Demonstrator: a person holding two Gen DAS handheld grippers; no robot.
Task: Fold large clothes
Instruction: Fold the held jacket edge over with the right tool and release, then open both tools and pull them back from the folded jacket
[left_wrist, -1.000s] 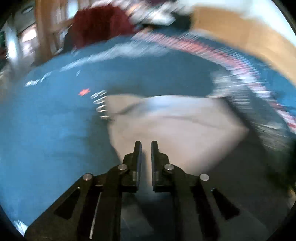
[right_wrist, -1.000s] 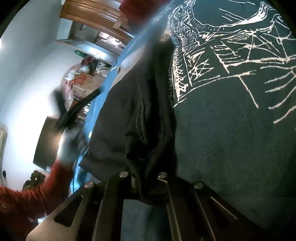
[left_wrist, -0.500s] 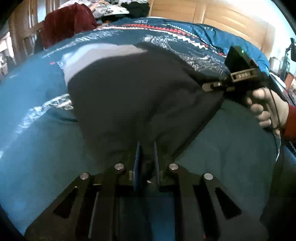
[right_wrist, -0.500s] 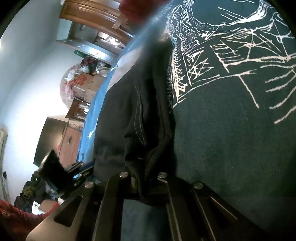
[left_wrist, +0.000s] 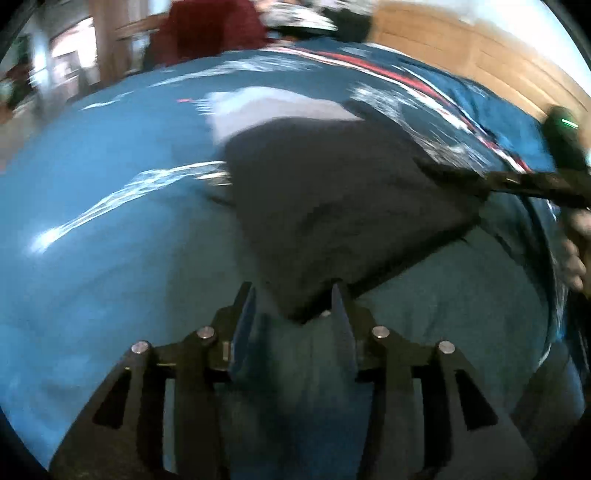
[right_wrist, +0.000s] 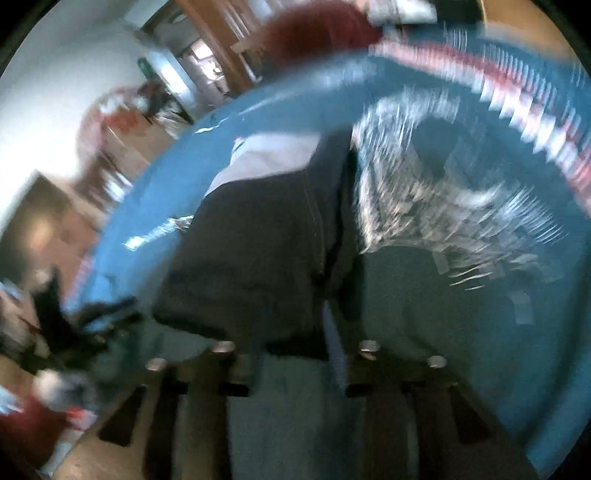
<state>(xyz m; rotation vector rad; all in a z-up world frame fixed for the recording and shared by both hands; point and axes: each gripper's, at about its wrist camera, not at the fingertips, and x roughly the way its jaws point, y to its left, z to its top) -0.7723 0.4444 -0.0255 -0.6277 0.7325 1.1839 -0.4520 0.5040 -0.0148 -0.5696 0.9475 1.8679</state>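
Both the left gripper (left_wrist: 291, 299) and right gripper (right_wrist: 291, 354) stand with jaws wide over the dark garment (left_wrist: 332, 199) on the bed (left_wrist: 110, 221); the freed corner might spring back, undoing the fold.

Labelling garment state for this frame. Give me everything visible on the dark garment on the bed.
The dark garment is black or charcoal woven cloth with a stitched seam running down it. It lies folded on the blue patterned bedspread, over a pale grey layer that shows at its far edge. Its near corner sits between the open fingers of the left gripper, apparently released. The right gripper also looks open at its near edge. Both views are motion-blurred.
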